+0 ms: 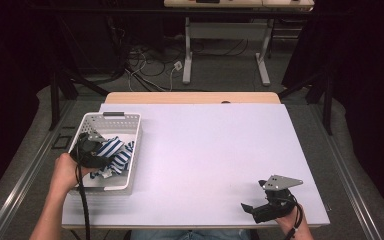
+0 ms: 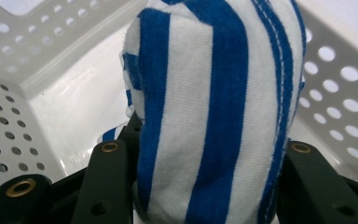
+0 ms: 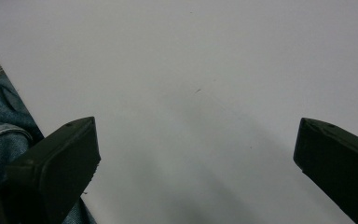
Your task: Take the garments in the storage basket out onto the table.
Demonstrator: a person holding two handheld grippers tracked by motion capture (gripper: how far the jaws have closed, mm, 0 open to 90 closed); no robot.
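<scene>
At the left of the high view, the blue-and-white striped cloth [image 1: 114, 154] lies bunched inside the white perforated plastic basket [image 1: 135, 131], which sits on the pale table top [image 1: 210, 145]. It looks soft, light and limp, the sort of thing that will sag and trail from wherever it is pinched, so a thick fold near the middle of the bundle seems the best place to take it; a loose corner would likely let the rest drag over the basket wall.

The left gripper [image 1: 96, 150] is down in the basket. In the left gripper view its black jaws stand either side of a rounded fold of the cloth [image 2: 214, 116], pressed against it on both flanks, so it is gripping the fabric.

At the lower right of the high view, the right gripper [image 1: 255, 209] rests low over bare table near the front edge, its jaws spread wide apart with nothing between them.
</scene>
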